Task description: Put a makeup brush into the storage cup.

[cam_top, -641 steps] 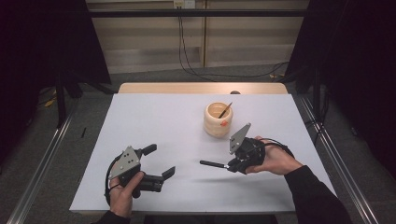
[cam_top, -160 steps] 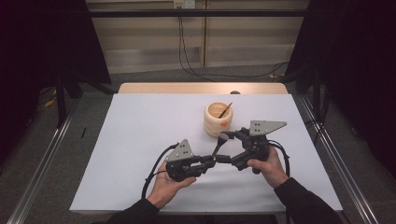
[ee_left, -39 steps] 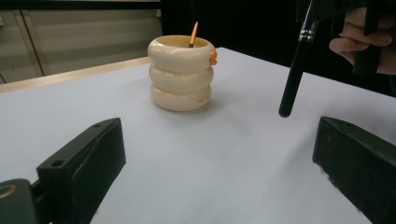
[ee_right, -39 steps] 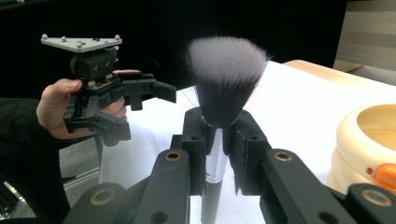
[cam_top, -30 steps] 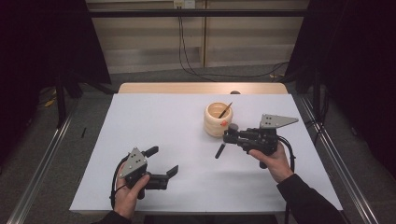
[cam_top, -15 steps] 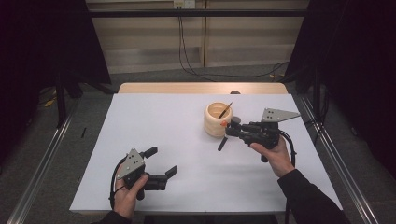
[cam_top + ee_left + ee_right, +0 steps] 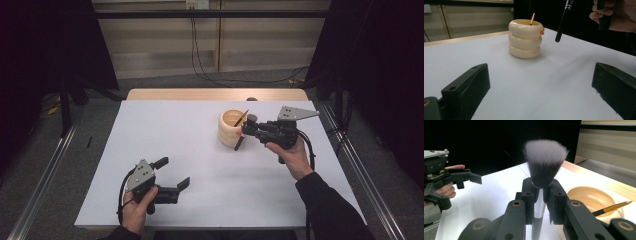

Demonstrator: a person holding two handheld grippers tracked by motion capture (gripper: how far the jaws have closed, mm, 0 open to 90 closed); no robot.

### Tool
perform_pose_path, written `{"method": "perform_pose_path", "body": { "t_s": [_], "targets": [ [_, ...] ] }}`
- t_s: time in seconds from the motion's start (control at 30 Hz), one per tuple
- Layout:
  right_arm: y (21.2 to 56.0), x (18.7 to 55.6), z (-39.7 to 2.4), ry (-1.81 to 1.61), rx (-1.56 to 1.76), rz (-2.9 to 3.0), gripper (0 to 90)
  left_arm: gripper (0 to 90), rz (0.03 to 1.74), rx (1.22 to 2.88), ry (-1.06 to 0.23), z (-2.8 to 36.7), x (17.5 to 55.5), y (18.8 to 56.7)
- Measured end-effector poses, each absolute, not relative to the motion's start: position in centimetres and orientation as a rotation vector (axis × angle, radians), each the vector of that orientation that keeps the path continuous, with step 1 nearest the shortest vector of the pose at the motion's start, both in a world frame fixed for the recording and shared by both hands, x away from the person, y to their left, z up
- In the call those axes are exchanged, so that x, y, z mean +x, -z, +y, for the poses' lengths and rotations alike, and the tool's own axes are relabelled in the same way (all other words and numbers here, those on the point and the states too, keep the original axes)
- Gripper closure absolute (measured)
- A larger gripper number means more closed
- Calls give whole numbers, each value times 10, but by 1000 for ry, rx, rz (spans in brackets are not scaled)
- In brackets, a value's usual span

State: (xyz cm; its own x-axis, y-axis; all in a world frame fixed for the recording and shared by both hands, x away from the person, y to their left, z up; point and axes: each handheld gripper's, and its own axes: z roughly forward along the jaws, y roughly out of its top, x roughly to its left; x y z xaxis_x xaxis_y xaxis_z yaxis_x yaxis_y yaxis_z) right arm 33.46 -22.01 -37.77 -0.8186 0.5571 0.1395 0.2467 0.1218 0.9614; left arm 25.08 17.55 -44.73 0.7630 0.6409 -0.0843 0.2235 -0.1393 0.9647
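In the high view, my right gripper (image 7: pixel 248 131) is in the right middle of the picture, just beside the cream pot (image 7: pixel 231 128), which stands a bit right of the middle on the white table (image 7: pixel 200 150). It holds a makeup brush (image 7: pixel 242 137) tight between its jaws, with the fluffy end up and the black handle hanging down by the right side of the pot. A thin orange and black pencil (image 7: pixel 241 118) leans inside the pot. My left gripper (image 7: pixel 174 173) sits low in the lower left of the picture, well apart from the pot, and its jaws are spread wide with nothing in them. In the left gripper view, my two black jaws stand far apart at the bottom left and bottom right. The cream pot (image 7: pixel 525 38), made of three fat rings, stands in the upper middle. The pencil (image 7: pixel 532 19) pokes out of its top. The black handle of the makeup brush (image 7: pixel 562 22) hangs in the air just to the right of the pot, and my right hand (image 7: pixel 619 15) is in the upper right corner. In the right gripper view, my jaws squeeze the makeup brush (image 7: pixel 544 162) in the middle of the picture, just under its grey bristles. The cream pot (image 7: pixel 594 200) is at the lower right with the pencil (image 7: pixel 611 208) across it. My left gripper (image 7: pixel 461 178) is at the left edge.
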Motion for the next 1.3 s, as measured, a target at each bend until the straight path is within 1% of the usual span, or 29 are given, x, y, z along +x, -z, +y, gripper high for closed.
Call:
{"method": "perform_pose_path", "body": {
  "t_s": [0.2, 0.27, 0.63, 1.0, 1.3],
  "targets": [
    [369, 342, -220, -1751, 777, 2140, 772, 17, 674, 1696, -396, 176, 252, 448],
    [366, 343, -220, -1747, 774, 2133, 772, 17, 707, 1690, -407, 176, 251, 448],
    [346, 353, -222, -1741, 764, 2101, 772, 17, 711, 1687, -419, 181, 253, 449],
    [323, 372, -227, -1707, 782, 2067, 772, 17, 717, 1688, -424, 182, 253, 448],
    [333, 392, -220, -1646, 843, 2053, 772, 17, 708, 1701, -440, 184, 255, 448]
  ]
}}
